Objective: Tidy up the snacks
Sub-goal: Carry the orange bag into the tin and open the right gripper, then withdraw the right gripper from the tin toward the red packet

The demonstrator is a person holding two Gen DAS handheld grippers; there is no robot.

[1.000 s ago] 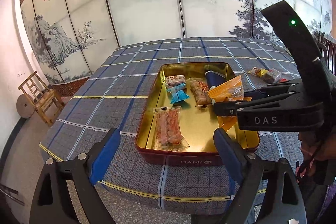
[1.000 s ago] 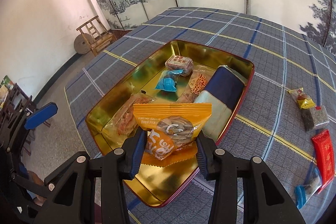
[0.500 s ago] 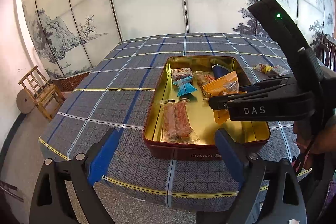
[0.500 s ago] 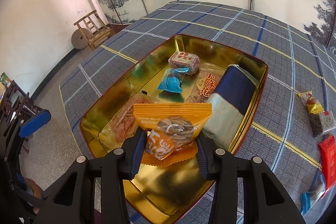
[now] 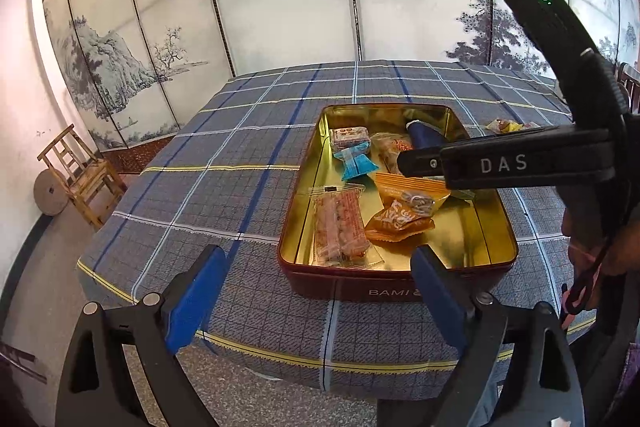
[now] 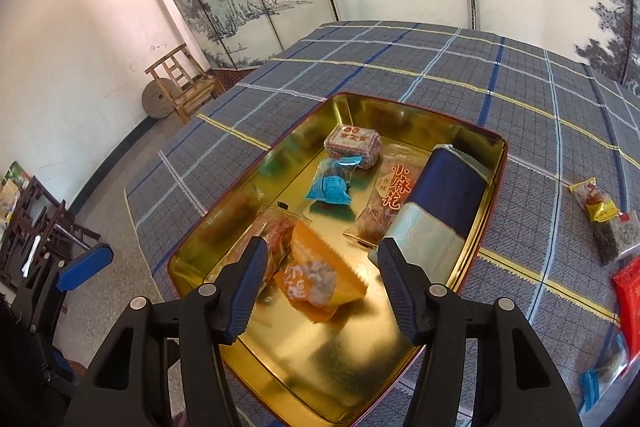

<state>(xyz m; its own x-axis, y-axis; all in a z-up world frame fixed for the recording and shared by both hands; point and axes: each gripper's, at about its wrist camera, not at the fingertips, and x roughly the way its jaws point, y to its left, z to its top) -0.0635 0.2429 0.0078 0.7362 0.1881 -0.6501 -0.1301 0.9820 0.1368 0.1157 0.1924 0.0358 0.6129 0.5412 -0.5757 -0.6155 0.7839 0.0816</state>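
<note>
A gold tin point(image 5: 496, 227) point(image 6: 490, 163) with red sides stands on the checked tablecloth. It holds several snack packs. An orange snack pack point(image 6: 320, 277) point(image 5: 404, 211) lies in the tin beside a clear pack of reddish snacks point(image 5: 340, 227). Further in lie a blue candy point(image 6: 332, 185), a small brick-shaped pack point(image 6: 352, 143), a brown pack with red characters point(image 6: 386, 203) and a navy and pale pouch point(image 6: 436, 211). My right gripper point(image 6: 320, 283) is open above the orange pack. My left gripper point(image 5: 316, 291) is open and empty before the tin's near side.
Loose snacks lie on the cloth right of the tin: a yellow pack point(image 6: 596, 203), a dark pack point(image 6: 612, 239), a red pack point(image 6: 630, 299) and a blue one point(image 6: 596, 383). A wooden chair point(image 5: 80, 175) stands at the left. A painted screen point(image 5: 280, 7) stands behind the table.
My right gripper has opened and let go of the orange pack, which has dropped into the tin. My left gripper has drifted left, so the tin now sits further right in its view.
</note>
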